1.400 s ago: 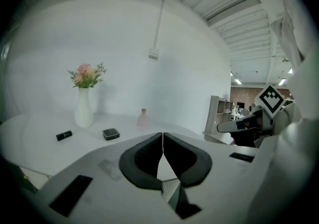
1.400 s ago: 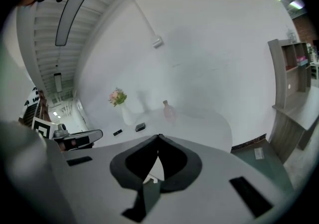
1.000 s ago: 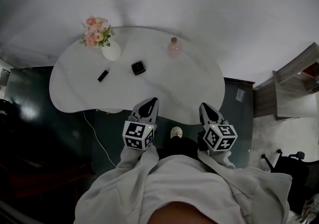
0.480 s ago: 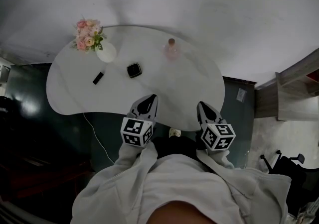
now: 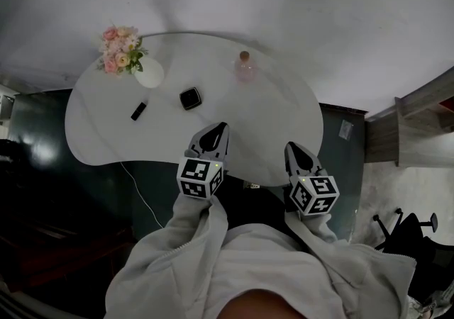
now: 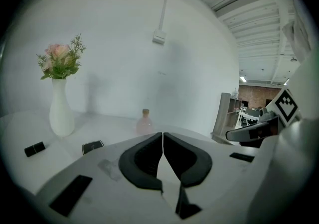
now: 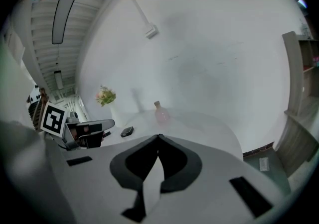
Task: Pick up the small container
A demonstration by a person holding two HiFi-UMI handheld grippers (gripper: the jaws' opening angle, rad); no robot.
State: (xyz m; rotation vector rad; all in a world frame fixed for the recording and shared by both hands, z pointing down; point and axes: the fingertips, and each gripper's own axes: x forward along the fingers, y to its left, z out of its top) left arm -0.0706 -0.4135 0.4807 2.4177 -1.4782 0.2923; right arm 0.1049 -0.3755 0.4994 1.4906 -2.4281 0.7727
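Nothing of the task is done yet. The small black squarish container (image 5: 189,98) lies flat and untouched on the white rounded counter (image 5: 284,119). It is placed near the white vase of pink flowers (image 5: 149,73), apart from the pink glass bottle (image 5: 244,67), and well ahead of both tongs. The left tongs (image 5: 221,127) and right tongs (image 5: 291,147) are held over the counter's near edge, each closed tip to tip with nothing between. Approach, opening, grip and lift are judged to remain. The container is nearly square, so no long axis can be made out. Its broad face is turned upward, and its corners are set askew to the near edge.
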